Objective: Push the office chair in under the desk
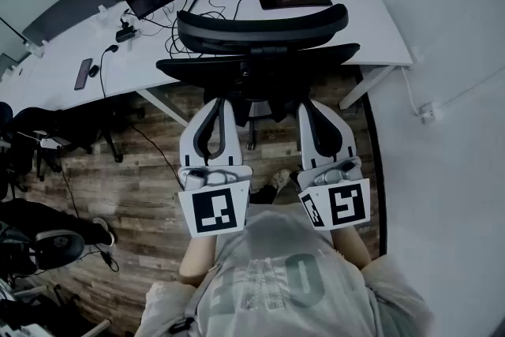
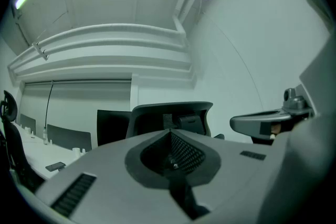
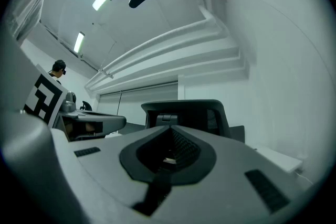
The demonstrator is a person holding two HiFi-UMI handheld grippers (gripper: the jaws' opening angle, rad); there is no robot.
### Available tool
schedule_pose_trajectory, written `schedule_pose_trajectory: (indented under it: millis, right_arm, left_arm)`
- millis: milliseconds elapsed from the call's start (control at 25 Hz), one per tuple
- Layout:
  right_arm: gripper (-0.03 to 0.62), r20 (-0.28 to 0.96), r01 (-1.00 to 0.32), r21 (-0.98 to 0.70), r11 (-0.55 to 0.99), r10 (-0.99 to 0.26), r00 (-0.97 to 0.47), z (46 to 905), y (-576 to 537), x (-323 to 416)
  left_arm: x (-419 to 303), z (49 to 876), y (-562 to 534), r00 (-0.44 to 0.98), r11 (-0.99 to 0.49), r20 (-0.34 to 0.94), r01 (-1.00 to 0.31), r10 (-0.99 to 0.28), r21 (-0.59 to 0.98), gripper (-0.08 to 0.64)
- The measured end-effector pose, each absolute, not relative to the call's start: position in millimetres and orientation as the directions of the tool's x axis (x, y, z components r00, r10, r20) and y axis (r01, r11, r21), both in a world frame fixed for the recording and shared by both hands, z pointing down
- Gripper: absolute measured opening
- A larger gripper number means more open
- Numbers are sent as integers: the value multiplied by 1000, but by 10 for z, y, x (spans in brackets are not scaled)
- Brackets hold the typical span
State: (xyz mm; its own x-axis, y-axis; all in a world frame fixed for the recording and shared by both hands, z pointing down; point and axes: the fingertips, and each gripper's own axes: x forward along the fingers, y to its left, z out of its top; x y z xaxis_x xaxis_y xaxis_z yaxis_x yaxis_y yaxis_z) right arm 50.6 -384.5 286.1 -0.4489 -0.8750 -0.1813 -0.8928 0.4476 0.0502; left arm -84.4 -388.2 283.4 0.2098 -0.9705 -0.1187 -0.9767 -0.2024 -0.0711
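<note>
Left gripper (image 1: 222,108) and right gripper (image 1: 311,108) — both pressed together, empty — at the office chair's (image 1: 260,34) six o'clock; uneven pushing may swivel it into the desk (image 1: 377,20).

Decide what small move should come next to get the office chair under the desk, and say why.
Probably press both grippers forward against the office chair: the shut left gripper and right gripper point at its back, which stands just at the near edge of the desk, apparently not yet tucked in.

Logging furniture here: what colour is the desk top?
White, clearest in the head view: the flat white desk top.
</note>
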Motion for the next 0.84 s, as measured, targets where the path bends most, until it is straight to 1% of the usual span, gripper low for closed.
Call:
schedule_pose_trajectory:
  millis: [840]
  right_arm:
    - [20, -174, -904, 86, 418, -887, -427, 2850, -3865, 571]
  left_arm:
    - [-917, 2845, -3842, 195, -190, -118, -980, -974, -54, 15]
